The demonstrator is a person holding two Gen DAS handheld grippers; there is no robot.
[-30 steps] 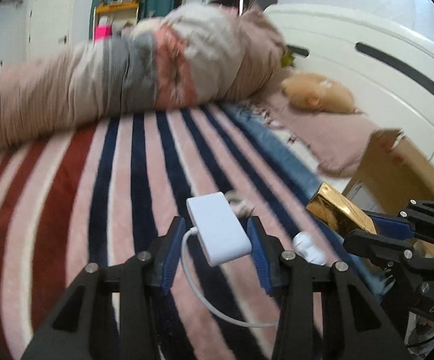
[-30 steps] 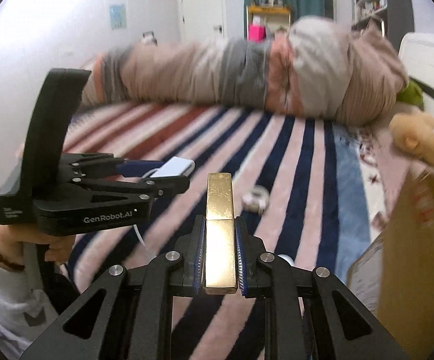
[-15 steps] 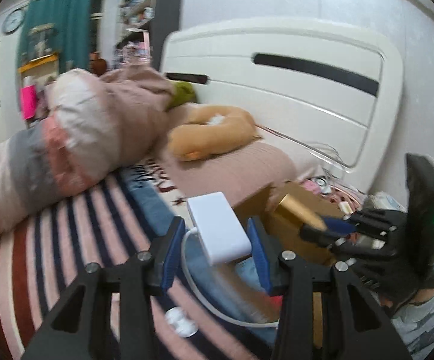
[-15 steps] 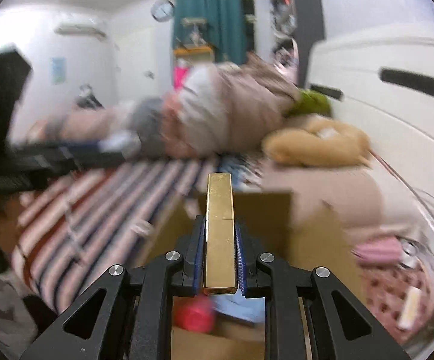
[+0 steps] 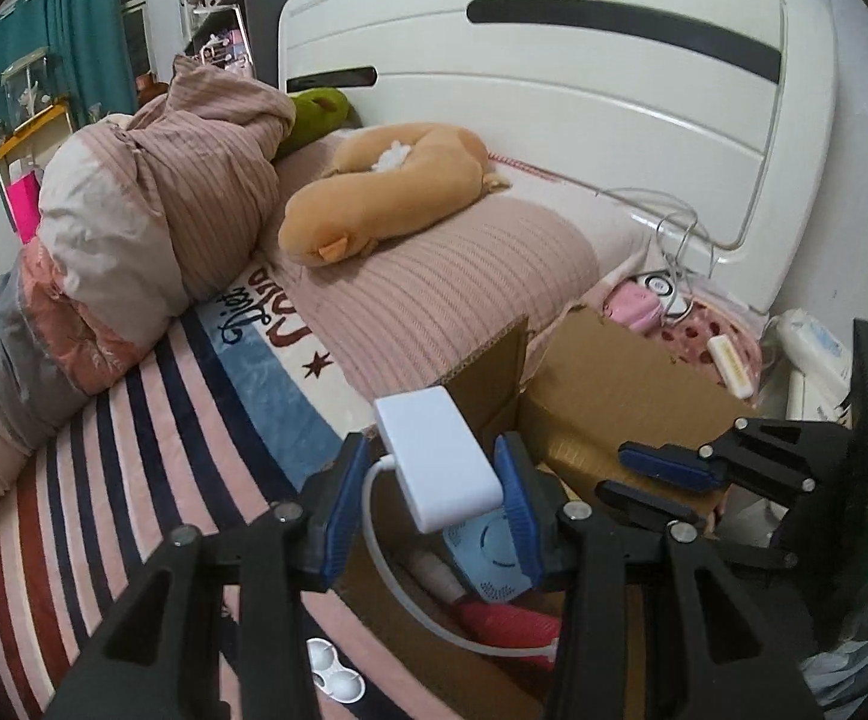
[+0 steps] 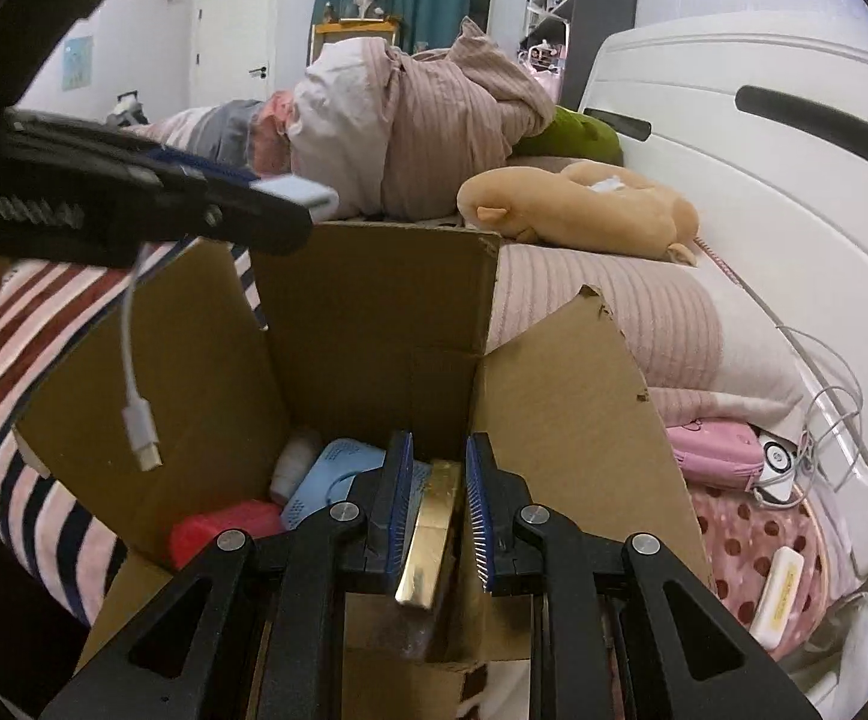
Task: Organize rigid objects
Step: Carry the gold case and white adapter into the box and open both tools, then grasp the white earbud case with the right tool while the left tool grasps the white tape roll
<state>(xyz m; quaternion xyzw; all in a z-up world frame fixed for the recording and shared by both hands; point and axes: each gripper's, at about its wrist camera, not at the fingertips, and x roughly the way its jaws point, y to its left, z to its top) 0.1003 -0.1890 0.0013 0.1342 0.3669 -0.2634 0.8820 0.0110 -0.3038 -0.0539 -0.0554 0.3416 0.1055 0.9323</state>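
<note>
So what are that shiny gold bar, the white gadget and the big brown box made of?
The gold bar looks metallic or foil-wrapped: mirror-bright with sharp reflections. The white gadget appears to be smooth matte plastic, with a rubbery cable. The brown box is corrugated cardboard, with dull surfaces and torn, fibrous edges.

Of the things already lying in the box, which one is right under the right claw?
The gold bar, tilted between the open right claw's pads. The blue device, red item and white piece lie further left in the cardboard box.

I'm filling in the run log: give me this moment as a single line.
left gripper: shut on white adapter, over cardboard box | right gripper: open, gold bar loose between jaws, in box | phase: dropping items
</note>
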